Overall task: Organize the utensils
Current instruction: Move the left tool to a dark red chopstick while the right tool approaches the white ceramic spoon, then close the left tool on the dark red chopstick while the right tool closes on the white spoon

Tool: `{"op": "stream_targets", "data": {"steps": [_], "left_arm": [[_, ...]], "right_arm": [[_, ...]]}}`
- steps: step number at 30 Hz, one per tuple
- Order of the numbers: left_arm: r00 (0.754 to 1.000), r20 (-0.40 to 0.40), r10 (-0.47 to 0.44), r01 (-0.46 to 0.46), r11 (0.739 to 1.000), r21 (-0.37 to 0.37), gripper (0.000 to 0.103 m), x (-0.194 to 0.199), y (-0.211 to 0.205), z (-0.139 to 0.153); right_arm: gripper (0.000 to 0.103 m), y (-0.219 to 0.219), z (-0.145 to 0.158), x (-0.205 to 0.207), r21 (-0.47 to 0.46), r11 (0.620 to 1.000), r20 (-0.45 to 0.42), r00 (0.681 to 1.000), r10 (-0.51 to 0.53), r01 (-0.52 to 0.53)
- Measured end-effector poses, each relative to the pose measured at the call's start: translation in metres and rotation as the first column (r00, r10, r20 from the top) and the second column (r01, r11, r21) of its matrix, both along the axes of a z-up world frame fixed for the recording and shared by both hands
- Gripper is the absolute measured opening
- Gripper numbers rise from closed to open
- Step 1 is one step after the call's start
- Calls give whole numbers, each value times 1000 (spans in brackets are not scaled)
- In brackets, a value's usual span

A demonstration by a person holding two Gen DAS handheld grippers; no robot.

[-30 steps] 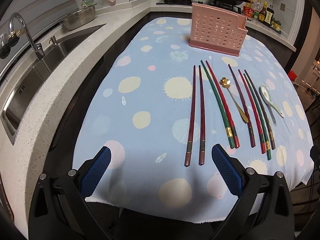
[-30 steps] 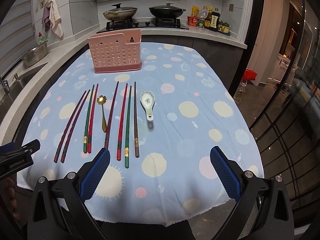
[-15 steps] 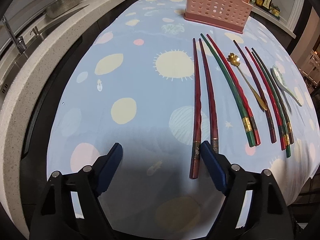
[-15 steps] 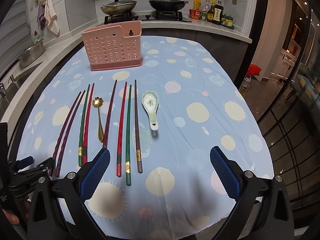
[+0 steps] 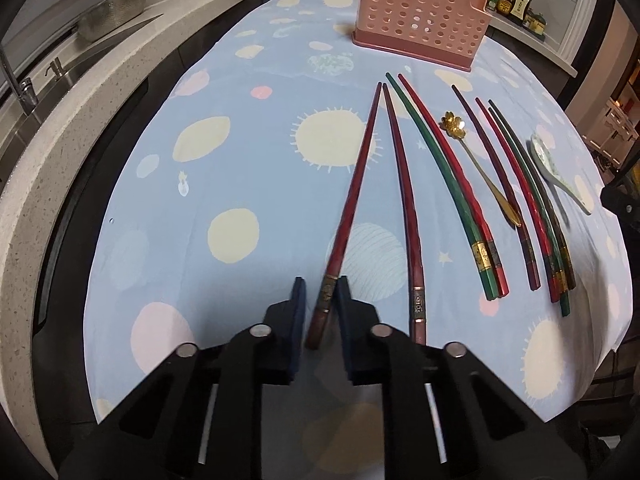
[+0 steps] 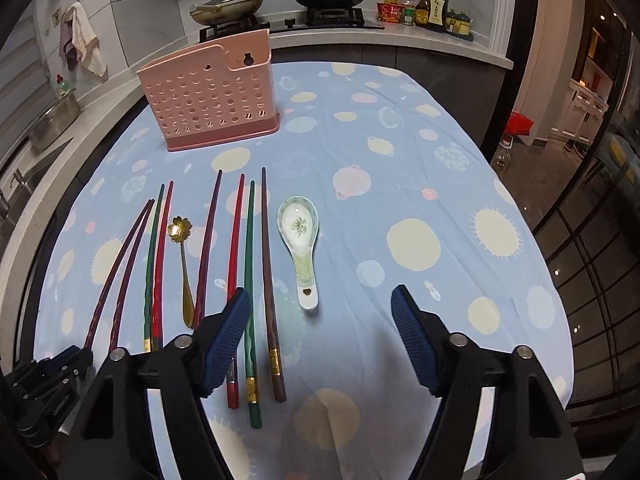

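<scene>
The pink holder [image 6: 210, 94] stands empty at the far end of the tablecloth [image 5: 240, 140]. The left gripper [image 5: 320, 300] has just closed, pinching the leftmost dark red chopstick [image 5: 352, 196], now skewed; the right gripper [image 6: 320, 332], half-closed, holds nothing above the brown chopstick [image 6: 268, 272]

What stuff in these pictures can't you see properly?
- Inside of the pink utensil holder: both views show only its holed outer wall.
- Butt end of the dark red chopstick: left wrist view, between the fingers of the left gripper, which has just been closing.
- Lower part of the red chopstick: right wrist view, behind a finger of the right gripper.
- Bottle labels: too small.
</scene>
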State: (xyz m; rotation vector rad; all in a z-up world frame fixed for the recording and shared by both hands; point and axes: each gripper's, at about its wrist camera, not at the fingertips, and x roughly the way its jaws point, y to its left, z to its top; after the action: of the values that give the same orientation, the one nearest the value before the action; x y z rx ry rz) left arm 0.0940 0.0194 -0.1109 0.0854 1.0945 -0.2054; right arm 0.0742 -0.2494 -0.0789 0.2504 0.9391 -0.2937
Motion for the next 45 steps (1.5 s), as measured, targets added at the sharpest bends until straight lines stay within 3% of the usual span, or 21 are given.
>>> {"op": "stream_targets", "data": {"steps": [8, 11, 21, 31, 45], "left_arm": [[1000, -14, -3, 3, 1000, -7, 10, 7, -6, -1], [1000, -18, -2, 1, 1000, -6, 10, 9, -7, -1], [1000, -21, 1, -1, 1000, 0, 11, 12, -11, -1], [1000, -13, 1, -1, 1000, -1, 11, 12, -11, -1], [1000, -21, 6, -7, 998, -70, 10, 1, -3, 1]], "right_arm": [[19, -18, -19, 28, 92, 996, -18, 1000, -12, 14], [13, -22, -27, 34, 132, 991, -26, 1000, -10, 14], [12, -19, -46, 40, 189, 982, -53, 999, 5, 6], [12, -9, -51, 43, 187, 982, -34, 999, 33, -26], [7, -10, -50, 26, 196, 980, -30, 999, 30, -23]]}}
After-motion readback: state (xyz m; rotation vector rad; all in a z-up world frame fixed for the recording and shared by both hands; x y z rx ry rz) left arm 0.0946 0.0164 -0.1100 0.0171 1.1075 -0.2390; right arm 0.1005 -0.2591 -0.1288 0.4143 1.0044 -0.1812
